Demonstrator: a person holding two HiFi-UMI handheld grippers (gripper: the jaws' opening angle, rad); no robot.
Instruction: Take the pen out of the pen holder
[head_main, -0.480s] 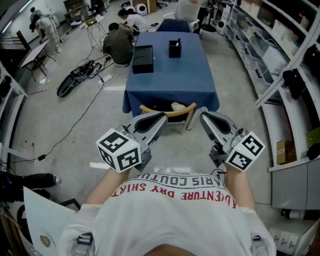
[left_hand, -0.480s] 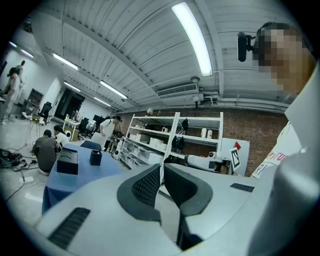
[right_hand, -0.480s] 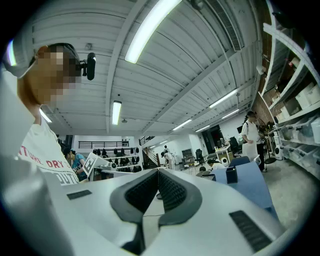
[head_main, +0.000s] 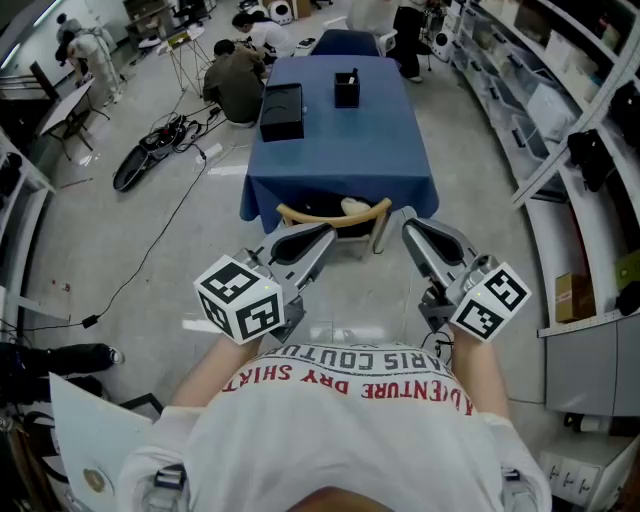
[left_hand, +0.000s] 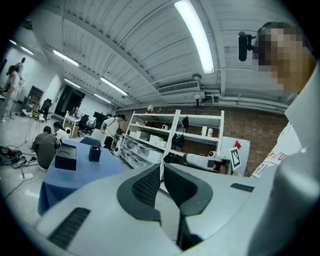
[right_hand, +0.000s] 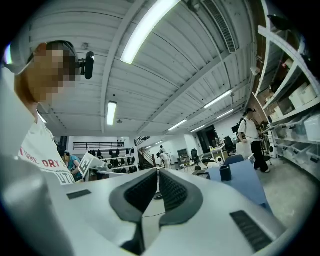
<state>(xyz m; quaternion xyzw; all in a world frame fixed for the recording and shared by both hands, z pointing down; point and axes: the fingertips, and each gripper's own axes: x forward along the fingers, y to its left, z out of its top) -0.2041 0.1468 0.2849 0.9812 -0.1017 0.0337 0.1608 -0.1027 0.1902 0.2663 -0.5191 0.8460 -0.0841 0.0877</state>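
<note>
A black pen holder (head_main: 347, 90) stands on the far half of a blue-clothed table (head_main: 340, 160), with a dark pen end just showing above its rim. It is a small dark cup (left_hand: 95, 153) in the left gripper view and again a small cup (right_hand: 225, 173) in the right gripper view. Both grippers are held close to the person's body, far short of the table. My left gripper (head_main: 325, 233) is shut with nothing in it, its pads (left_hand: 150, 182) together. My right gripper (head_main: 408, 226) is shut and empty too.
A black box (head_main: 281, 110) lies on the table left of the holder. A wooden chair back (head_main: 335, 220) stands at the table's near edge. People crouch (head_main: 235, 75) beyond the table's left corner. Cables and gear (head_main: 150, 160) lie on the floor at left; shelves (head_main: 560, 110) line the right.
The table sits slightly higher in the head view. Both grippers keep the same pose in front of the body.
</note>
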